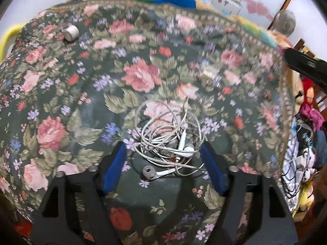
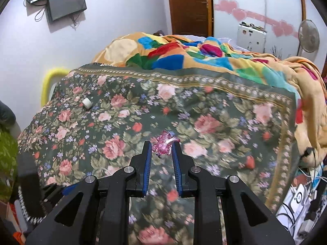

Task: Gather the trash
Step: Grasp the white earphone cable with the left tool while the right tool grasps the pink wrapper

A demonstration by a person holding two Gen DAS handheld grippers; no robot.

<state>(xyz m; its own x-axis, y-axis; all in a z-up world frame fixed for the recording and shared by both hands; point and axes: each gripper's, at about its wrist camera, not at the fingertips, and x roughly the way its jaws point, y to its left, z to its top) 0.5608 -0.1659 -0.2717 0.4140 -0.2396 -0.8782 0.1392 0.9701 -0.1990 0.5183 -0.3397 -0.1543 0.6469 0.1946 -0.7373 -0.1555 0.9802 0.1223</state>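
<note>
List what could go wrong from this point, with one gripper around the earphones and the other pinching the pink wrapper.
1. The left gripper is open around the tangled earphones; closing may catch only some loops, leaving an earbud dangling, or pinch the flowered bedspread.
2. The right gripper holds the pink wrapper only at its fingertips, so it may slip out.
3. The small white roll lies far off and could be missed.
</note>
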